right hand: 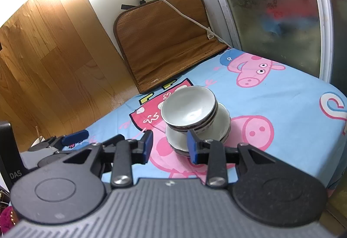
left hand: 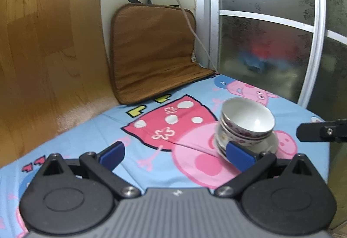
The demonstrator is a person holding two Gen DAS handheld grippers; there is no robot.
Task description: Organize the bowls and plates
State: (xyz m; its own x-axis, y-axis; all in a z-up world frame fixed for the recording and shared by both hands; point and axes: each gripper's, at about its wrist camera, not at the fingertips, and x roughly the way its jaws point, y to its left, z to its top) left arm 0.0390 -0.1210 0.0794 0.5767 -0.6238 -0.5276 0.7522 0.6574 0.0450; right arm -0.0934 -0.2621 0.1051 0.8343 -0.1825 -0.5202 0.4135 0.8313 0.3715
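A stack of white bowls (left hand: 249, 120) with a flowered rim band sits on white plates (left hand: 269, 144) on the cartoon-print cloth. The stack leans a little. In the right wrist view the bowls (right hand: 188, 107) rest on the plates (right hand: 219, 127) just beyond the fingers. My left gripper (left hand: 175, 151) is open and empty, its right finger just in front of the plates. My right gripper (right hand: 170, 146) is open and empty, just short of the stack. The right gripper's black finger (left hand: 312, 130) shows at the right edge of the left wrist view.
A brown cushion (left hand: 151, 51) leans against the back wall. A wooden panel (left hand: 43, 42) stands on the left. A frosted glass door (left hand: 271, 32) closes the right side. A power strip and white cable (left hand: 186, 14) hang over the cushion. The cloth's edge (right hand: 334, 173) drops off at right.
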